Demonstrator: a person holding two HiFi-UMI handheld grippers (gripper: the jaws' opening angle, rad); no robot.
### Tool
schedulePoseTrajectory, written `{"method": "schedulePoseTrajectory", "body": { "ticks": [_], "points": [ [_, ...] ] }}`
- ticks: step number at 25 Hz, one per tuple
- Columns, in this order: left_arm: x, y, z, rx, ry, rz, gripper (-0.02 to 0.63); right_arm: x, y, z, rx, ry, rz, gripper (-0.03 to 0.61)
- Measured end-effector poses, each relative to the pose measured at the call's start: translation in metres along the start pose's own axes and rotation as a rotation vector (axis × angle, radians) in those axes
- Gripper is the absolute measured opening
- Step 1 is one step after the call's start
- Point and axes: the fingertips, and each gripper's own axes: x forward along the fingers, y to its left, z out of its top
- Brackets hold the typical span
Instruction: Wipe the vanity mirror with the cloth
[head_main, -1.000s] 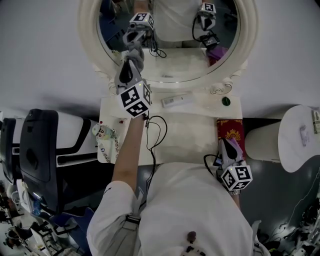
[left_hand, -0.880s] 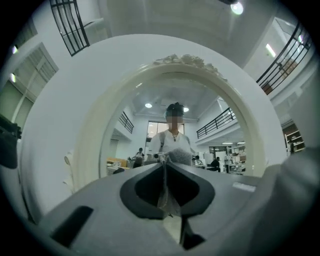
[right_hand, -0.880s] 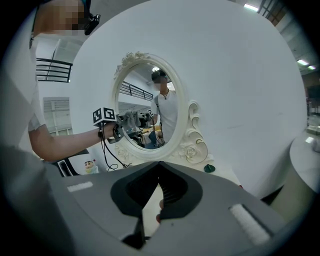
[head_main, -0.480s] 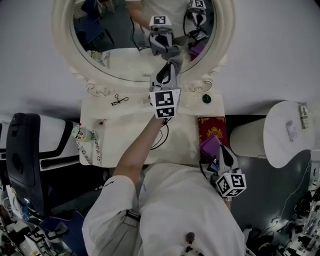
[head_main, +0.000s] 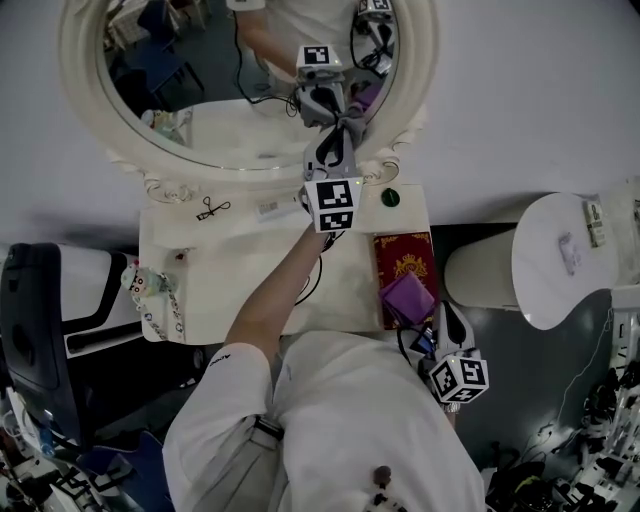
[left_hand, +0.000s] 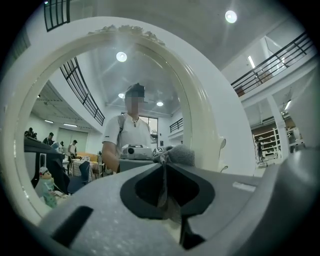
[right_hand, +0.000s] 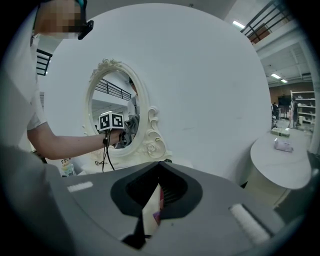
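In the head view the vanity mirror (head_main: 215, 105) stands at the back of the white vanity table (head_main: 230, 275). Its top is cut off by the upper edge of the picture, so only the lower part of the oval shows. The left gripper (head_main: 337, 140) reaches up to the lower right of the glass, close to the ornate frame. Its jaws are clamped on the grey cloth (head_main: 350, 124), and the cloth meets its own reflection there, so it is touching the glass. In the left gripper view the left gripper (left_hand: 164, 163) has its jaws pinched together, with a thin fold of cloth (left_hand: 179, 154) running down between them. Only a small bunch shows past the tips, and the rest of the cloth is hidden inside the jaws. The mirror (left_hand: 90, 100) fills that view and reflects the person, whose face is blurred over. The right gripper (head_main: 443, 313) hangs low at the near right corner of the table, well apart from the mirror. Its marker cube partly covers the person's shirt. In its own view the right gripper (right_hand: 159, 164) has its tips together, and nothing juts beyond them. A pale and reddish sliver shows through the slot behind the tips, too narrow to identify. Just beside those tips a purple thing (head_main: 405, 297) lies on a red item (head_main: 403, 262). Whether the gripper touches the purple thing cannot be told. The person's torso hides the table's near edge. A round white side table (head_main: 550, 265) stands to the right, cut off in the right gripper view (right_hand: 287, 162).
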Motion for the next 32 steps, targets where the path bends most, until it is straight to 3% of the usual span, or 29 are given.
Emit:
{"method": "schedulePoseTrajectory", "body": {
  "ticks": [6, 13, 24, 32],
  "points": [
    [-0.005, 0.017, -0.004, 0.045, 0.013, -0.001, 0.023, 0.013, 0.013, 0.002, -0.013, 0.013, 0.039, 0.008],
    [-0.032, 0.08, -0.014, 0.084, 0.044, 0.045, 0.026, 0.033, 0.045, 0.002, -0.023, 0.034, 0.109, 0.008],
    [-0.087, 0.205, -0.023, 0.092, 0.101, 0.239, 0.026, 0.059, 0.111, 0.004, -0.063, 0.054, 0.225, 0.008],
    [-0.125, 0.293, -0.031, -0.001, 0.155, 0.437, 0.025, 0.071, 0.146, 0.002, -0.084, 0.072, 0.278, 0.008]
  ]
}}
